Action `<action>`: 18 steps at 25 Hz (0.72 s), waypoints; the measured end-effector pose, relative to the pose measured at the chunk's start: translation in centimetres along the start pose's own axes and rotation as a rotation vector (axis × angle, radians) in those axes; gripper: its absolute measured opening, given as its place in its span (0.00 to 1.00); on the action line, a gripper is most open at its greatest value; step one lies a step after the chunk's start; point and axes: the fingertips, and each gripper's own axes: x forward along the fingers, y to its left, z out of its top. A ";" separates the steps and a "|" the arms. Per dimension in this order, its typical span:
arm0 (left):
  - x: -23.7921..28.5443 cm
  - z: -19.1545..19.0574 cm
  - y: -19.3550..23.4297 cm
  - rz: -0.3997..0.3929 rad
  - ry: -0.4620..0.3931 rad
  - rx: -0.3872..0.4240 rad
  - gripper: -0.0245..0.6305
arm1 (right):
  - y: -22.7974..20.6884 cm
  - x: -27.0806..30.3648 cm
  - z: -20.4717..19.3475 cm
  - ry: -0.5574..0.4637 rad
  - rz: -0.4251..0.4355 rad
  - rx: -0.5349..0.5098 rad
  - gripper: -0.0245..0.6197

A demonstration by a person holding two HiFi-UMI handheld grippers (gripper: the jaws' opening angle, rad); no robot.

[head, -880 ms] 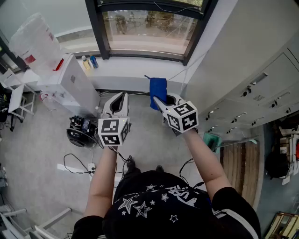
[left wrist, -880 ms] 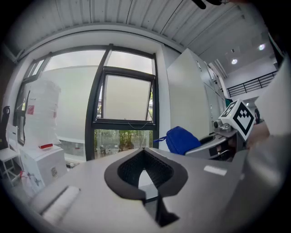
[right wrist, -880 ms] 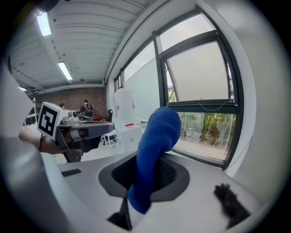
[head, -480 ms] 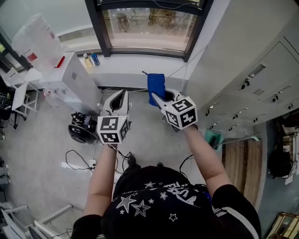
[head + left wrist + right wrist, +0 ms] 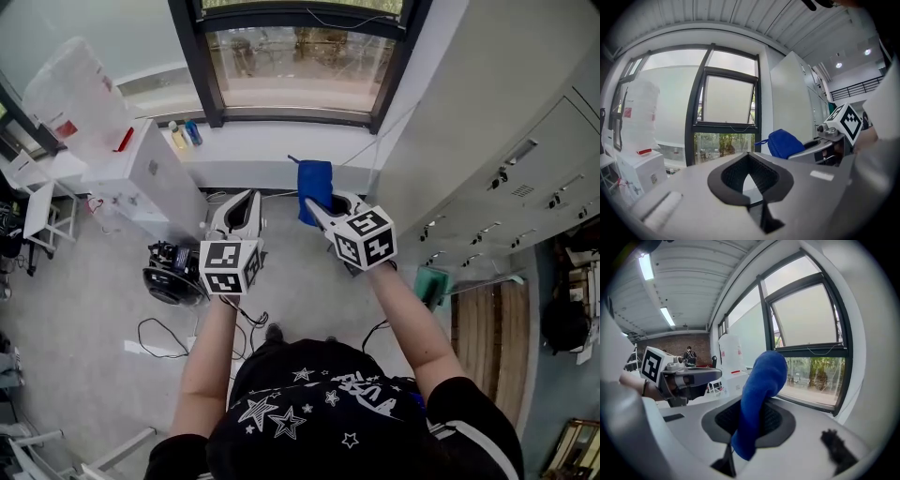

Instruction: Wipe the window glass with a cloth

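The window glass (image 5: 298, 64) sits in a dark frame ahead, above a white sill (image 5: 272, 139); it also shows in the left gripper view as window glass (image 5: 723, 119) and in the right gripper view as window glass (image 5: 811, 341). A blue cloth (image 5: 316, 187) stands up from my right gripper (image 5: 322, 208), which is shut on it; the same blue cloth (image 5: 759, 394) rises between the jaws in the right gripper view. My left gripper (image 5: 239, 208) is shut and holds nothing, its jaws together. Both grippers hang short of the sill. The blue cloth (image 5: 786, 143) appears at the right of the left gripper view.
A white cabinet (image 5: 141, 173) carrying a clear plastic bag (image 5: 75, 89) stands left of the window. Small bottles (image 5: 183, 131) rest on the sill's left end. A black device (image 5: 173, 272) and cables (image 5: 159, 337) lie on the floor at left. Grey lockers (image 5: 497, 187) line the right wall.
Both grippers and the cloth keep nearly the same pose; the head view has shifted slightly, so the window and floor items sit a little lower in frame.
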 end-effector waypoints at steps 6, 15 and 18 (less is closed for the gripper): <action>-0.1 0.1 5.8 -0.029 -0.004 -0.004 0.05 | 1.2 4.2 1.3 0.010 -0.058 0.004 0.15; 0.8 -0.5 11.2 -0.068 -0.012 -0.075 0.05 | 2.0 8.0 1.3 0.055 -0.113 -0.002 0.15; 2.0 -0.6 12.1 -0.073 -0.014 -0.084 0.05 | 0.5 9.3 1.4 0.060 -0.127 0.006 0.15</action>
